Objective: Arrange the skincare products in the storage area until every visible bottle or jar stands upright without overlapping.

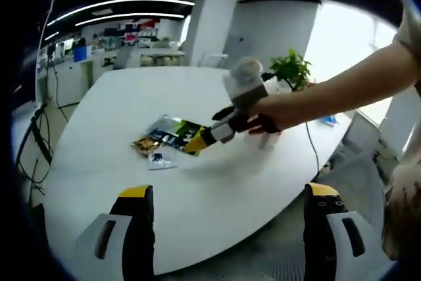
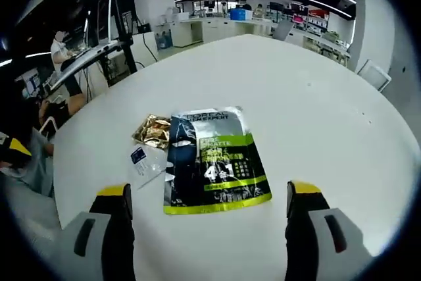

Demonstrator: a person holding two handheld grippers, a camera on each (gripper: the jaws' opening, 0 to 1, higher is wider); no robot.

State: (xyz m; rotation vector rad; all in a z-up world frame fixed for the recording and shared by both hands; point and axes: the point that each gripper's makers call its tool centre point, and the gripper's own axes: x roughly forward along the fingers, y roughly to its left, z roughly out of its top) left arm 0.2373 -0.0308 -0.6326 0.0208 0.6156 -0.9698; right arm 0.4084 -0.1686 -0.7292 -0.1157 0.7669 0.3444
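On the left side of the white desk (image 2: pixel 316 83) lay the small things: a golden crinkled sachet (image 2: pixel 153 130) and, just below it, a little clear packet with a blue label (image 2: pixel 143 161). Beside them, touching the sachet's edge, lay the big flat pouch with the black and green print (image 2: pixel 210 159). All three were lying flat, and I could see no bottle and no jar standing anywhere on the desk, so I judged that the arranging was hardly begun.

In the right gripper view, the right claw (image 2: pixel 207 218) hovered over the near edge of the pouch, its two jaws wide apart on both sides of the pouch and gripping nothing. In the left gripper view I saw the same claw (image 1: pixel 195 143) from the other side, held by the person's hand (image 1: pixel 263 115), with its yellow tip close above the pouch (image 1: pixel 172 131); whether it touched the pouch, I could not tell.

The left claw (image 1: pixel 227 212) waited well apart from the products, near the desk's edge (image 1: pixel 217 255), also released and empty.

Farther right on the desk stood a green plant (image 1: pixel 291 69), not part of the work.

What was left, in my opinion, was nearly everything: the pouch and the two small packets were not yet upright, and they overlapped a little at the edges.
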